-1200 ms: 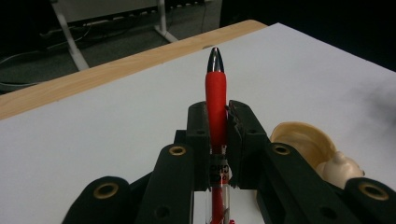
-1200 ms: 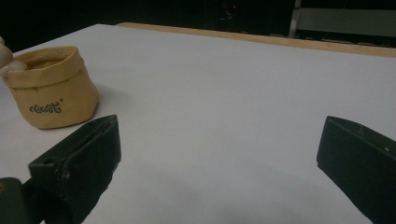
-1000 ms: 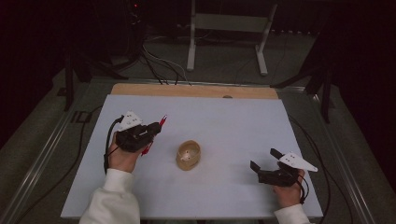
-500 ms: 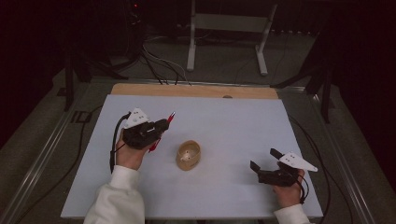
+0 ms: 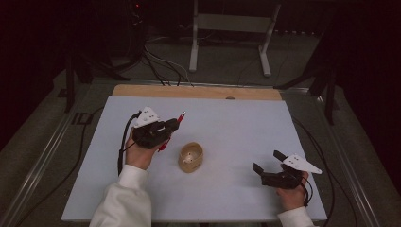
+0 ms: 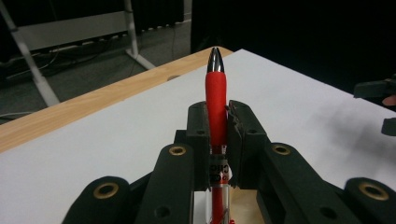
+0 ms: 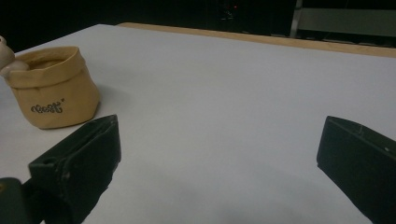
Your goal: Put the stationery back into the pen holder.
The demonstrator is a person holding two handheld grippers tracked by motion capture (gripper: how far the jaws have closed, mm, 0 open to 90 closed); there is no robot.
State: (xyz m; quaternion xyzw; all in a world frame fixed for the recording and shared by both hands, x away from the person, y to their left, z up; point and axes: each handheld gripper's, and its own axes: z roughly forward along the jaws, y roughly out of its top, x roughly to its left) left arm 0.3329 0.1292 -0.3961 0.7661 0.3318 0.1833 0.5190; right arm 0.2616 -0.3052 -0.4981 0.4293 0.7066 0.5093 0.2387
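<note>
My left gripper (image 5: 168,127) is shut on a red pen (image 5: 172,129) and holds it above the white table, left of the middle. In the left gripper view the red pen (image 6: 216,100) stands up between the jaws, its silver tip pointing away toward the wooden far edge. A small tan pouch (image 5: 191,157) stands upright mid-table, just right of that hand; it also appears at the left of the right gripper view, the tan pouch (image 7: 53,86) with dark lettering. My right gripper (image 5: 268,165) rests low at the right front, jaws wide open with nothing between them.
The white table top (image 5: 236,123) ends in a wooden strip (image 5: 198,91) at the far side. Cables (image 5: 161,61) and a metal stand (image 5: 231,33) lie on the floor beyond. Bare table stretches between the pouch and my right gripper.
My left gripper has moved forward and a little to the right with the red pen in it, coming nearer the pouch's far side. The right hand has stayed still.
</note>
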